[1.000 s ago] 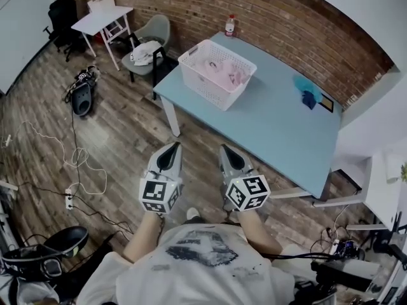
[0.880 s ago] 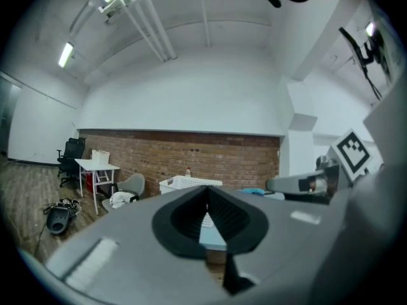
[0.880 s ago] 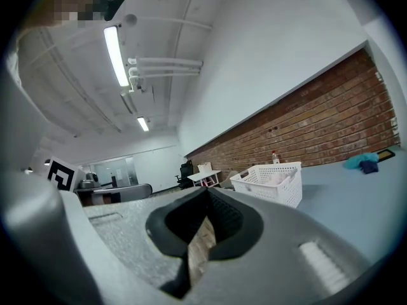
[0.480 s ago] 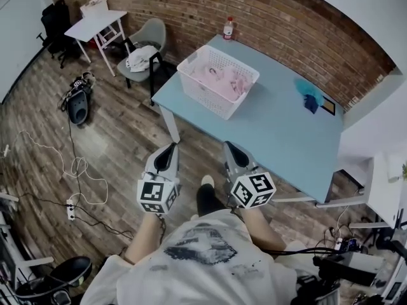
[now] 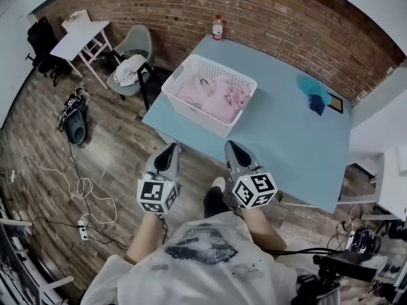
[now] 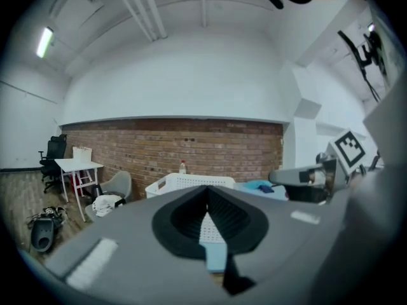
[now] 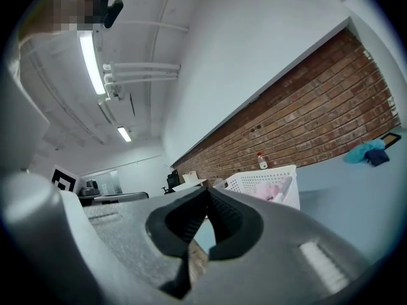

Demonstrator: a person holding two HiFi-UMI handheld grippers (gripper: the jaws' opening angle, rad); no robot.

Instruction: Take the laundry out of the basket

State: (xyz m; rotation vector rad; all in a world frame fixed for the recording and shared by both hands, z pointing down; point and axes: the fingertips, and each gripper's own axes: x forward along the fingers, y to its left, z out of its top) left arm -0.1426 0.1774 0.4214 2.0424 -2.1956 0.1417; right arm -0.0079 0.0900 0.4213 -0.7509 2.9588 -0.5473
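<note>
Though nearer the bench (image 5: 286,132) than before, still short of the laundry basket (image 5: 196,115) at twelve o'clock; left gripper (image 5: 170,149), right gripper (image 5: 233,147) jaws closed, empty.

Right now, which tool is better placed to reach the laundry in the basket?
Right, narrowly. The right tool sits nearer the near corner of the basket, and its view shows the pink laundry. The left tool is farther off. Both are shut, empty.

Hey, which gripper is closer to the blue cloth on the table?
Right. The right gripper is at the near edge of the table, with the blue cloth ahead and to its right. The left gripper is level with it but further left, so farther away.
</note>
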